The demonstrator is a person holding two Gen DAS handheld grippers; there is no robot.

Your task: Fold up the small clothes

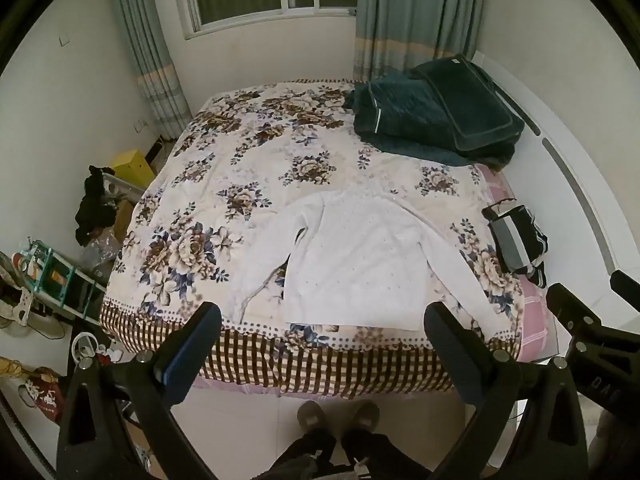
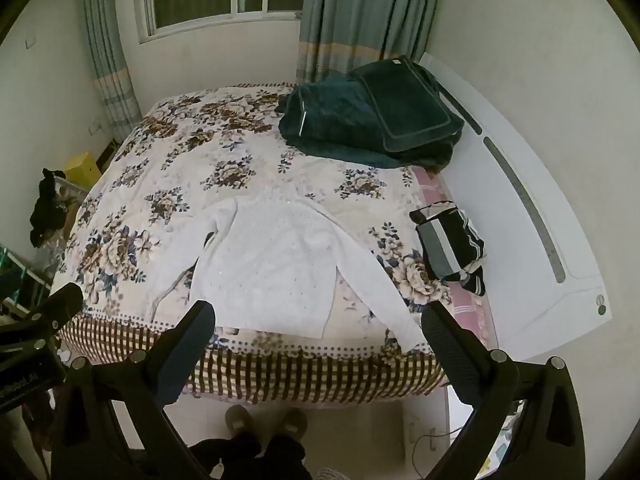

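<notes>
A small white long-sleeved top (image 1: 360, 264) lies spread flat near the front edge of the floral bedspread (image 1: 248, 160), sleeves angled down to either side. It also shows in the right wrist view (image 2: 276, 268). My left gripper (image 1: 322, 320) is open and empty, held above the bed's front edge in front of the top's hem. My right gripper (image 2: 318, 318) is open and empty, likewise over the front edge, its right finger near the right sleeve's cuff. Neither touches the cloth.
A folded black, grey and white striped garment (image 1: 516, 240) lies at the bed's right edge. A dark green blanket with a pillow (image 1: 436, 116) sits at the far right corner. A cluttered shelf (image 1: 52, 280) stands left of the bed. My feet (image 1: 340, 416) stand on the floor below.
</notes>
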